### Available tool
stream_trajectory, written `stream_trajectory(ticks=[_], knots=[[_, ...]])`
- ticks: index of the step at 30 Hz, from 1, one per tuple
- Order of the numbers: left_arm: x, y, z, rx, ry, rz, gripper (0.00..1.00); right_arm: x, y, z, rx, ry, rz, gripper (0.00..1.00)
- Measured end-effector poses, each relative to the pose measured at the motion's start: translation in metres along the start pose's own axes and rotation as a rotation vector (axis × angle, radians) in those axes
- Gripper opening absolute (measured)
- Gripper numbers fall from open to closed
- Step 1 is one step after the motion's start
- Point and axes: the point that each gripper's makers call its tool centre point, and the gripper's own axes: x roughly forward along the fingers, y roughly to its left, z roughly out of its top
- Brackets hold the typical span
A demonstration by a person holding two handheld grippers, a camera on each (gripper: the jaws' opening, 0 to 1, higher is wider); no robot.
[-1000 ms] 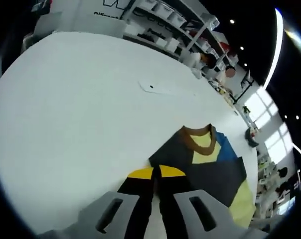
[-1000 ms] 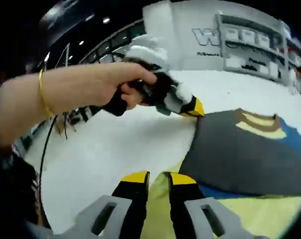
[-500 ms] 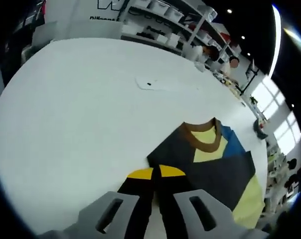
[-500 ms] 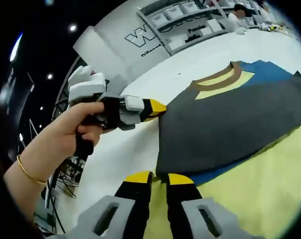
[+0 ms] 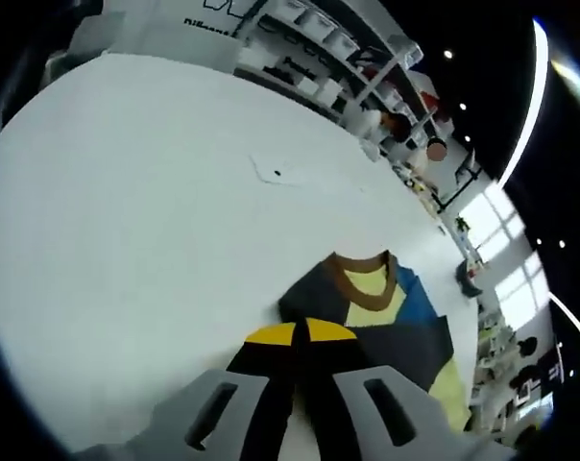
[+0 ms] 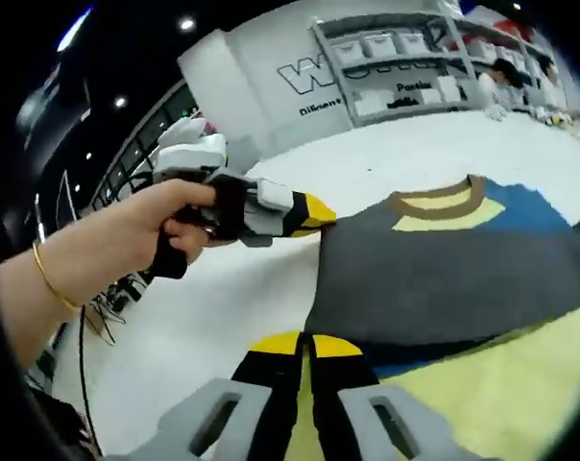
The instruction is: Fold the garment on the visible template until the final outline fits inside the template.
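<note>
Colour-blocked garment [image 6: 444, 269] spread flat on a white worktop [image 5: 156, 192]: dark grey panel across the middle, brown collar [image 6: 436, 200] with a pale yellow patch beneath it, blue patch beside that, and a pale yellow section along the near edge. Lying partly folded, with the grey panel laid over the yellow and blue.

In the right gripper view, right gripper [image 6: 304, 346] at the near corner of the grey panel, yellow-tipped black jaws pressed together on the fabric edge. In the same view, left gripper [image 6: 314, 213] held in a hand [image 6: 151, 230] with a gold bracelet at the wrist, its yellow tip touching the far left corner of the grey panel.

In the left gripper view, left gripper [image 5: 298, 333] with jaws clenched, tips meeting at the edge of the garment [image 5: 381, 307]; whether cloth is caught between them cannot be told. Garment small here, collar [image 5: 359, 272] turned away from the camera.

Farther across the worktop, a faint thin outline with a small dark dot [image 5: 277, 174]. Beyond the worktop, white shelving with bins [image 6: 405, 58], a white wall with large lettering [image 6: 314, 72], and bright windows [image 5: 492, 240] to one side.
</note>
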Motion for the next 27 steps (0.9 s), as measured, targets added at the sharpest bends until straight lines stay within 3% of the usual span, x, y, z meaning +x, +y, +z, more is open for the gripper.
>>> stream_trajectory(ticks=[5, 7, 9, 15, 20, 24, 27], knots=[[-0.004, 0.006, 0.002, -0.073, -0.015, -0.029, 0.06, -0.001, 0.008, 0.007, -0.245, -0.024, -0.01, 0.0], [-0.004, 0.009, 0.001, -0.071, -0.01, -0.019, 0.06, 0.001, 0.012, 0.005, -0.329, -0.016, -0.009, 0.0], [-0.004, 0.011, 0.0, -0.074, -0.005, -0.017, 0.06, 0.005, 0.018, -0.002, -0.47, 0.005, 0.005, 0.0], [-0.005, 0.022, -0.002, -0.081, -0.005, 0.002, 0.06, 0.013, 0.018, -0.016, -0.466, 0.053, 0.025, 0.0], [-0.004, 0.031, -0.004, -0.167, -0.036, 0.037, 0.06, 0.017, 0.023, -0.018, -0.527, 0.072, 0.051, 0.0], [-0.003, 0.03, -0.003, -0.131, -0.043, 0.049, 0.06, 0.02, 0.024, -0.019, -0.574, 0.079, 0.061, 0.0], [-0.005, 0.032, 0.0, -0.078, -0.046, 0.08, 0.06, 0.022, 0.028, -0.024, -0.556, 0.113, 0.094, 0.0]])
